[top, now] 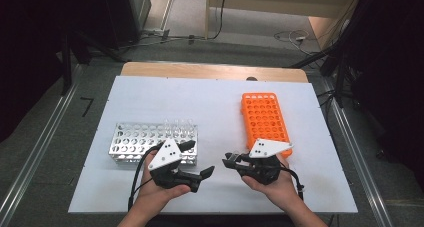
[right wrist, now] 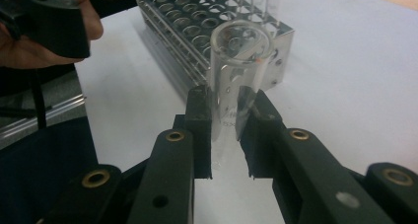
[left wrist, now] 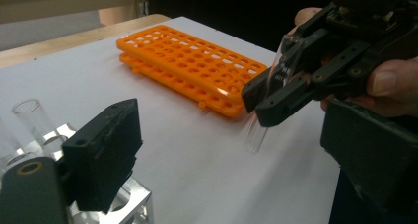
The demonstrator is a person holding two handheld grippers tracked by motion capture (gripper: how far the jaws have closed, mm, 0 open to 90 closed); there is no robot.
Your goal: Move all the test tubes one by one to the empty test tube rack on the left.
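Right gripper (right wrist: 226, 130) has its two black, blocky jaws pinched on a clear glass tube (right wrist: 237, 71). The tube is round and smooth with an open mouth facing the right gripper view, and it's see-through enough that the rack behind shows through it. From the left gripper view the same tube (left wrist: 268, 98) sits tilted in those jaws, its rounded bottom hanging just above the white table (left wrist: 197, 150).

Left gripper (top: 199, 159) has its matte black jaws spread wide with nothing between them.

Behind it sits the shiny metal rack (top: 137, 142), a boxy thing made of thin plates punched with rows of round holes, with a few more clear tubes (top: 181, 127) standing upright at its right end. Over on the right lies the orange plastic rack (top: 265, 118), flat, rectangular, also a grid of round holes. The tabletop is plain smooth white with a wooden edge at the far side.
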